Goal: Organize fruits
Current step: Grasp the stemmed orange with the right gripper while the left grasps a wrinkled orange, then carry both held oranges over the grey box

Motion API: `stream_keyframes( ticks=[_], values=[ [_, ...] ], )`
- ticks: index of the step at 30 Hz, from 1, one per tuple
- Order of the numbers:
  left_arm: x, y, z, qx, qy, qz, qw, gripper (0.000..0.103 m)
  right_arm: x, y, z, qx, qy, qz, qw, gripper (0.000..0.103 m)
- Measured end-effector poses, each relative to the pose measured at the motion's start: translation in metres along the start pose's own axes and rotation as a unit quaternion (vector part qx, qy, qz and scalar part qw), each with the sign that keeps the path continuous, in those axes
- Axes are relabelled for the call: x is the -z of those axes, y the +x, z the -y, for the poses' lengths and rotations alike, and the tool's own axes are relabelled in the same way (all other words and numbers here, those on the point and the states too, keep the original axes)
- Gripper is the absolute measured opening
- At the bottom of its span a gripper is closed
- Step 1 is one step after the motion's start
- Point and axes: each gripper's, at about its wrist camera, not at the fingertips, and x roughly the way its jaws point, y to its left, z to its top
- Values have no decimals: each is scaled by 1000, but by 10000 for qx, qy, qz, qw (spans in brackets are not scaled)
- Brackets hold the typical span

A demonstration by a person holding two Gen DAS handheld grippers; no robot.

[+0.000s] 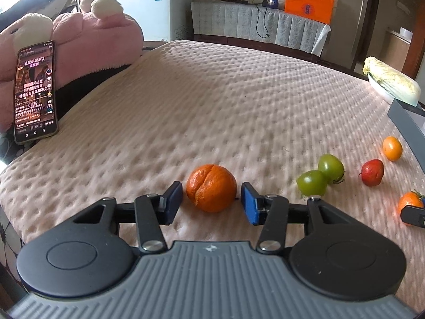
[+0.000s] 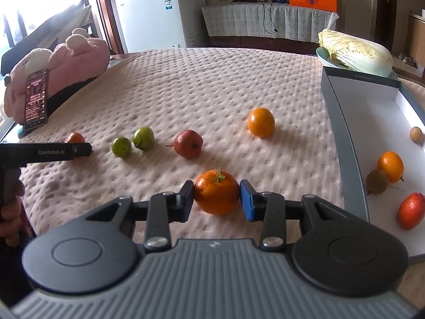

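Right hand-held gripper (image 2: 216, 199): clenched on a stemmed orange (image 2: 216, 195), pads touching both flanks, near edge of the bed (image 2: 212, 85).
Left hand-held gripper (image 1: 211, 202): released; pads flank the split orange (image 1: 211, 191), a gap on each side.
Advice: centre the left pads across the widest part before clenching; lift the right fruit straight up, then carry it right to the box (image 2: 342, 138).
Box: right side, several fruits inside; its near end is cut off.
Loose fruit: two green (image 2: 132, 142), one red (image 2: 188, 143), one orange (image 2: 261, 121), mid-bed.
Unclear: whether the right-hand fruit has left the bed.

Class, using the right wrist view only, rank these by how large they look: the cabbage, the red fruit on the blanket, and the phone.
1. cabbage
2. phone
3. red fruit
Apparent size only: the cabbage and the phone lie farther from the camera than the red fruit.
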Motion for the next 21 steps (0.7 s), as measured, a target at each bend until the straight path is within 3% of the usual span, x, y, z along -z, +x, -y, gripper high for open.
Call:
stream_keyframes(
  ticks=[2,4,12,21],
  values=[
    [0,0,1,-11,17,14,10000,55,0,0,0,9,-13,-8,10000,40],
    [0,0,2,-4,41,39,10000,45,0,-1,-1,18,-22,-13,10000,40],
    [0,-2,1,68,-11,67,10000,42,1,-1,-2,56,-37,-20,10000,41],
    [-5,-21,3,177,-52,364,9992,42,-1,-5,-2,17,11,74,10000,41]
  ],
)
